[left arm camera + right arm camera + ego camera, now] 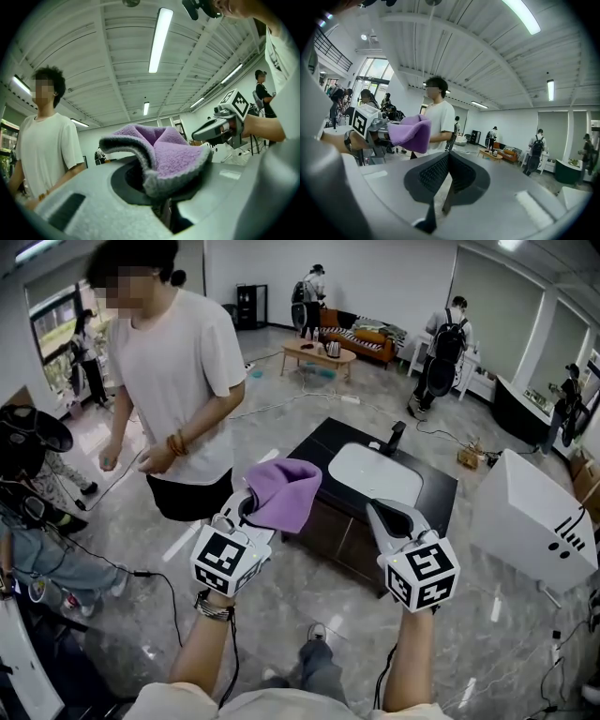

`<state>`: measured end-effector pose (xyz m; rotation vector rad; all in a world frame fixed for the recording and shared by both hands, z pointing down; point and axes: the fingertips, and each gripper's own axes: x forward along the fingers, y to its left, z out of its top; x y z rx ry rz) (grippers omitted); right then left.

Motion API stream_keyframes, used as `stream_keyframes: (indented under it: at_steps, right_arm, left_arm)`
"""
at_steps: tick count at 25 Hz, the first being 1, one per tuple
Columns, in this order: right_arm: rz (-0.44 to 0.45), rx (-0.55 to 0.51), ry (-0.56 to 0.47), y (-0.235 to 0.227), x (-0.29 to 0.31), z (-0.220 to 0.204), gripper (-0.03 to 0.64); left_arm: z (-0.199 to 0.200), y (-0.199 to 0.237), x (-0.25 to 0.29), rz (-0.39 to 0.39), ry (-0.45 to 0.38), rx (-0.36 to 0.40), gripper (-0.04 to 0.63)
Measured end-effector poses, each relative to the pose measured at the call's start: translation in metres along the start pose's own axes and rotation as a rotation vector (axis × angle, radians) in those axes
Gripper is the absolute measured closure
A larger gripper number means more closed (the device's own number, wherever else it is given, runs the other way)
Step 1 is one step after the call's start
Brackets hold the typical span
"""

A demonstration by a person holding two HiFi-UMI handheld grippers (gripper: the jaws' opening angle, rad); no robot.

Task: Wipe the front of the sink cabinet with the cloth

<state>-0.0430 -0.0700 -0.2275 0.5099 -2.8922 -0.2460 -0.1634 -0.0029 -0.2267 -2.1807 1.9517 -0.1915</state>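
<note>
A purple cloth is pinched in my left gripper, held up in the air in front of me; in the left gripper view the cloth bulges out of the shut jaws. My right gripper is raised beside it, jaws shut with nothing between them. Below both stands the sink cabinet, dark-fronted, with a black top and a white basin. A black faucet rises at its far side. Both grippers hang above the floor, short of the cabinet front.
A person in a white shirt stands close to the cabinet's left. A white box-like unit sits to the right. Cables trail over the glossy floor. Other people and a sofa are at the back.
</note>
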Motion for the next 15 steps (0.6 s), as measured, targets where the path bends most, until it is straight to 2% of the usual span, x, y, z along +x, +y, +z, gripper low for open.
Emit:
stream_keyframes:
  at_steps: [15]
  right_arm:
    - [0.008, -0.021, 0.007, 0.009, 0.013, 0.004, 0.611]
  left_arm:
    - [-0.006, 0.008, -0.002, -0.011, 0.006, -0.005, 0.549]
